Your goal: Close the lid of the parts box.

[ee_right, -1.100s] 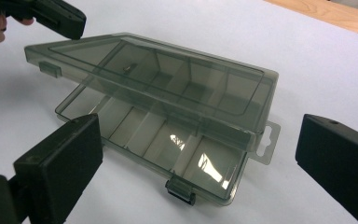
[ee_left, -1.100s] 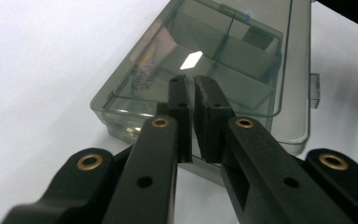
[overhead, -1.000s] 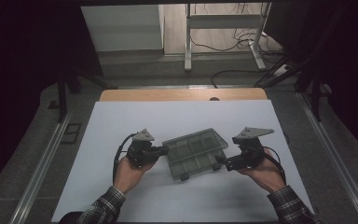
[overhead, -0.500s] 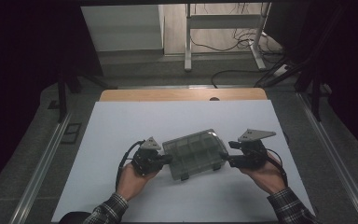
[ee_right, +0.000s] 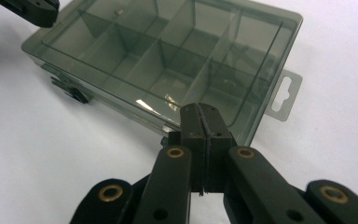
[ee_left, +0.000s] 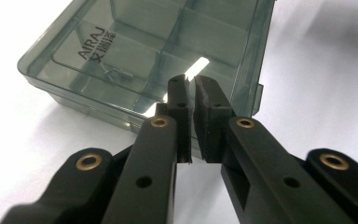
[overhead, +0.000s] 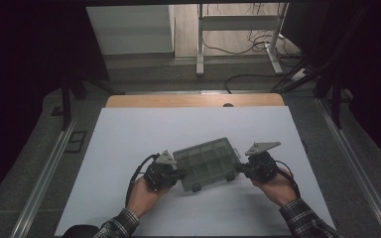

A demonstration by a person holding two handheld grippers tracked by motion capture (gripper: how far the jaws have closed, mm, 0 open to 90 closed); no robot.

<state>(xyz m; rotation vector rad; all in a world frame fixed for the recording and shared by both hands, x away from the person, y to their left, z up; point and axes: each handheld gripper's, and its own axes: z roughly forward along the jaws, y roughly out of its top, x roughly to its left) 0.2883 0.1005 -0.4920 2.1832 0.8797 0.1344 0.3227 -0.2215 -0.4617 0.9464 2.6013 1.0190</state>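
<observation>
My left tongs and right tongs, both pressed together, flank the smoky transparent plastic compartment box on the white surface.

- A smoke-grey, see-through plastic compartment box lies flat on the white worktop, lid shut, turned slightly askew to the worktop's edges.
- Inner dividers split the box into a grid of small cells; a few small pieces of hardware lie in some of them, too small to name.
- Raised lettering on the lid reads "AIRAJ".
- A pale hang tab with a slot juts from one short end.
- Dark latches sit along one long side.
</observation>
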